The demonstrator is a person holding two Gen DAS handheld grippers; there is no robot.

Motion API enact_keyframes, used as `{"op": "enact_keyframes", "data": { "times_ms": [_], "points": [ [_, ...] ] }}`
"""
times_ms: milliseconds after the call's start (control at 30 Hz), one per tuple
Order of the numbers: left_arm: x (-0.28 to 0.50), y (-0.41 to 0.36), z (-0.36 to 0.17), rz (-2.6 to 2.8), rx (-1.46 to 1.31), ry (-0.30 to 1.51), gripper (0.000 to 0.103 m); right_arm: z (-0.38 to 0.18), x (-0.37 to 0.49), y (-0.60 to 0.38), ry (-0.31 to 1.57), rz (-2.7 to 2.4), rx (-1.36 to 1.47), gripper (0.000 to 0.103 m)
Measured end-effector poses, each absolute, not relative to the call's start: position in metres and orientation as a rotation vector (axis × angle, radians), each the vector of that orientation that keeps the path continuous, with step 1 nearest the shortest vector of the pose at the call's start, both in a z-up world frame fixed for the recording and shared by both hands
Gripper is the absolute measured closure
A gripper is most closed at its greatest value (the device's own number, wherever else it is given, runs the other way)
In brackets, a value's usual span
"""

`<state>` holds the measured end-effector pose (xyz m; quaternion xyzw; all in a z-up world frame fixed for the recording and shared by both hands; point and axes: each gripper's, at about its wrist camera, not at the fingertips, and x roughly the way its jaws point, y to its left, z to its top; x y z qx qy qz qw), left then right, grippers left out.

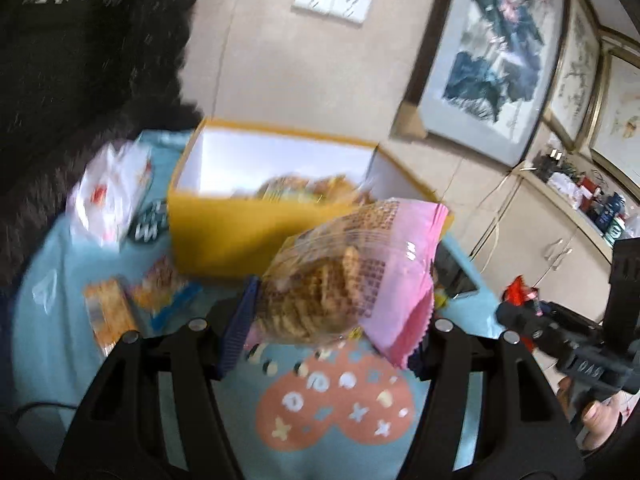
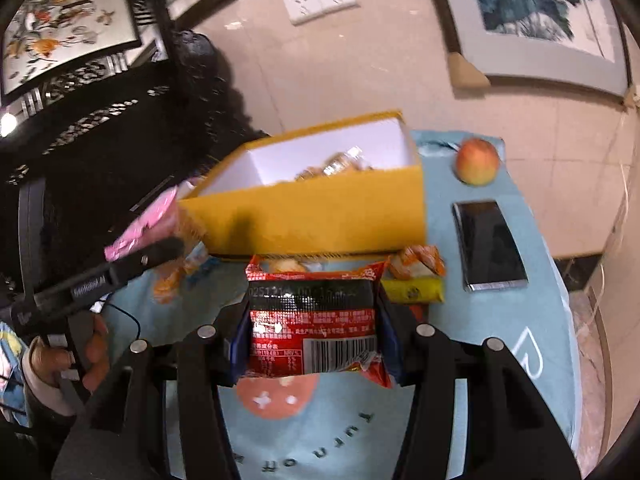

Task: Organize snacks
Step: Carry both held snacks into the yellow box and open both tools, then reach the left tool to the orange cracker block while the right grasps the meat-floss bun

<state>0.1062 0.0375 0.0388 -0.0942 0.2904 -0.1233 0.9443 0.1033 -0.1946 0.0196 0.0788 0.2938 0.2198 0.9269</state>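
Already both grippers are loaded — the left gripper (image 1: 328, 320) pinches a pink-edged clear bag of waffle biscuits (image 1: 340, 276), the right gripper (image 2: 314, 334) a red-and-black foil snack packet (image 2: 316, 320). The open yellow cardboard box (image 2: 320, 212) sits at twelve o'clock; crossing paths could collide — or a slippery bag may slide out.

Both cameras sit just behind their own fingers and look forward and downward over a blue cloth (image 1: 60, 320) toward a tiled wall.

The left view is close above the cloth, with the yellow box (image 1: 224, 236) near at 12 o'clock and the right gripper (image 1: 516, 312) at 3 o'clock.

The right view is likewise close, with the box (image 2: 320, 216) at 12 o'clock and the left gripper (image 2: 176, 244) at 9 o'clock.

Both views share the box, the cloth, the wall sockets (image 1: 332, 0) (image 2: 320, 0) and a blue painting (image 1: 496, 52) (image 2: 528, 4).
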Motion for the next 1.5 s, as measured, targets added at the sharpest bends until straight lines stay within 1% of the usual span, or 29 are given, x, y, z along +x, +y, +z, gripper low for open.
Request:
{"op": "enact_keyframes", "data": {
  "times_ms": [200, 333, 433, 567, 600, 633, 667, 700, 733, 767, 800, 833, 900, 1000, 1067, 1167, 1333, 1500],
  "points": [
    [0.130, 0.023, 0.078, -0.217, -0.151, 0.556, 0.039, 0.059, 0.127, -0.186, 0.515, 0.449, 0.133, 0.049],
    [0.161, 0.023, 0.092, -0.201, -0.174, 0.572, 0.039, 0.074, 0.169, -0.173, 0.504, 0.438, 0.115, 0.049],
    [0.192, 0.018, 0.091, -0.172, -0.146, 0.581, 0.039, 0.074, 0.204, -0.168, 0.525, 0.433, 0.123, 0.049],
    [0.238, 0.014, 0.077, -0.147, -0.146, 0.628, 0.039, 0.064, 0.250, -0.158, 0.566, 0.405, 0.133, 0.048],
    [0.246, 0.013, 0.073, -0.137, -0.148, 0.639, 0.039, 0.059, 0.260, -0.157, 0.577, 0.396, 0.142, 0.047],
    [0.255, 0.013, 0.068, -0.127, -0.156, 0.651, 0.036, 0.053, 0.274, -0.157, 0.596, 0.377, 0.160, 0.046],
    [0.262, 0.013, 0.064, -0.119, -0.166, 0.661, 0.031, 0.047, 0.282, -0.157, 0.618, 0.364, 0.171, 0.039],
    [0.268, 0.014, 0.058, -0.087, -0.174, 0.671, 0.023, 0.043, 0.287, -0.159, 0.638, 0.344, 0.183, 0.032],
    [0.270, 0.016, 0.054, -0.062, -0.182, 0.676, 0.011, 0.038, 0.291, -0.163, 0.656, 0.324, 0.212, 0.028],
    [0.270, 0.018, 0.051, -0.055, -0.195, 0.676, 0.007, 0.035, 0.290, -0.168, 0.652, 0.325, 0.243, 0.026],
    [0.268, 0.021, 0.049, -0.060, -0.209, 0.670, 0.005, 0.033, 0.287, -0.172, 0.638, 0.332, 0.270, 0.021],
    [0.264, 0.023, 0.046, -0.062, -0.219, 0.665, 0.004, 0.032, 0.281, -0.178, 0.624, 0.325, 0.284, 0.011],
    [0.257, 0.028, 0.043, -0.049, -0.226, 0.672, 0.004, 0.033, 0.271, -0.184, 0.598, 0.310, 0.286, 0.004],
    [0.239, 0.030, 0.034, -0.058, -0.256, 0.689, 0.002, 0.034, 0.252, -0.195, 0.577, 0.328, 0.309, 0.003],
    [0.224, 0.027, 0.034, -0.053, -0.217, 0.661, 0.002, 0.033, 0.237, -0.200, 0.577, 0.344, 0.331, 0.002],
    [0.201, 0.019, 0.035, -0.046, -0.179, 0.670, 0.002, 0.031, 0.219, -0.203, 0.582, 0.362, 0.344, 0.001],
    [0.167, 0.017, 0.042, -0.057, -0.150, 0.642, 0.002, 0.033, 0.180, -0.201, 0.551, 0.366, 0.307, 0.001],
    [0.136, 0.029, 0.035, -0.048, -0.182, 0.646, 0.002, 0.017, 0.160, -0.196, 0.596, 0.389, 0.252, 0.001]
  ]
}}
